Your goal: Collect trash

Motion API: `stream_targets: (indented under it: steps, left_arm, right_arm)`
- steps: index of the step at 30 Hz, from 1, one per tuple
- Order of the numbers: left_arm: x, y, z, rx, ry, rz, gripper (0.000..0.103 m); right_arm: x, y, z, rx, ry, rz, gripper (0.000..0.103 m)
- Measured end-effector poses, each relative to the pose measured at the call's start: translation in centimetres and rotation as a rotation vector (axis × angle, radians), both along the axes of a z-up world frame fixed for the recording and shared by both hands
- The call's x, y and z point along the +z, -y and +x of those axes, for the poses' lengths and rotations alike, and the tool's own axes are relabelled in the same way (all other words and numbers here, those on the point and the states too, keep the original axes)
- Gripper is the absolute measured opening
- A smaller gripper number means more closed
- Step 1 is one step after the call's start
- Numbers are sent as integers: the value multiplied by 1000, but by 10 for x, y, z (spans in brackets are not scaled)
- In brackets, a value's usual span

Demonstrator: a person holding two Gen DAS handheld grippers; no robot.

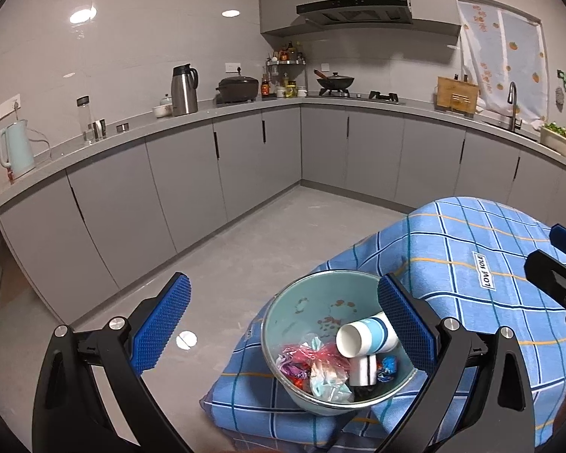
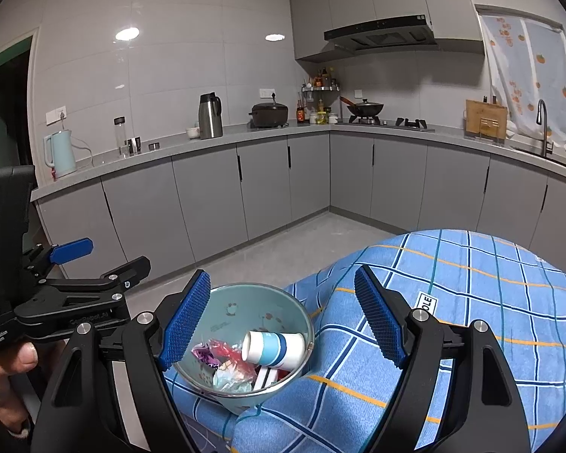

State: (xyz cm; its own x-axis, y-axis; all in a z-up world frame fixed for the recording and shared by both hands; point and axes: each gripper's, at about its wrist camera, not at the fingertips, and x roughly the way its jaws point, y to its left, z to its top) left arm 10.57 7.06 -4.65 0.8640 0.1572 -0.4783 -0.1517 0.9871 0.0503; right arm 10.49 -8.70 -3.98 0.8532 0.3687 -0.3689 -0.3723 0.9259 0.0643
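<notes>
Trash gathered in the pale green metal bowl (image 1: 302,324) at lower centre.
I hold both tongs, left (image 1: 283,324) and right (image 2: 283,317), apart and empty.

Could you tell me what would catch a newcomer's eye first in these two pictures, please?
The pale green bowl sits on the blue checked cloth near its edge, filled with bright wrappers and a white and blue paper cup lying on its side. The blue-padded fingers of both open grippers frame the bowl, holding nothing. Behind runs a grey corner kitchen counter.
</notes>
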Motion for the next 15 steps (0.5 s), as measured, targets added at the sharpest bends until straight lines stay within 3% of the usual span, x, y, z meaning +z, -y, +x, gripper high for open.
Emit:
stream_targets:
  steps: [15]
  left_arm:
    - [3, 0, -4, -5, 24, 9, 98]
  right_arm:
    - [3, 8, -1, -18, 10, 8, 83]
